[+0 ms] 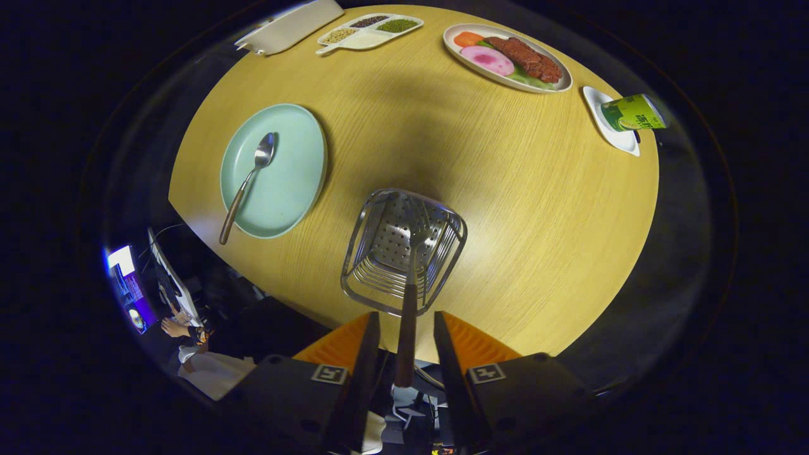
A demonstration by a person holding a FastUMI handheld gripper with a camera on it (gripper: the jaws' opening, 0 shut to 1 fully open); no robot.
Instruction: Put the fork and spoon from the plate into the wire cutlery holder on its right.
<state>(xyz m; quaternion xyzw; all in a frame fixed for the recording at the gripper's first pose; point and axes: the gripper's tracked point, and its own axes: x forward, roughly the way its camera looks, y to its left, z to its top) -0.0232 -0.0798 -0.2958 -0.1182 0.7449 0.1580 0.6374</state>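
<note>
I look down on a round wooden table. The wire cutlery holder stands just ahead of my fingers. The fork stands in it, tines down on the perforated bottom, its brown handle rising between my fingers. My gripper is open, with a small gap on each side of the handle. To the holder's left lies the pale green plate. The spoon rests on it, bowl away from me, and its brown handle sticks out over the near rim.
At the far edge are an oval plate of food, a divided dish of beans and a white tray. A green can lies on a small white dish at the far right. Below the table's left edge are monitors and a person's hand.
</note>
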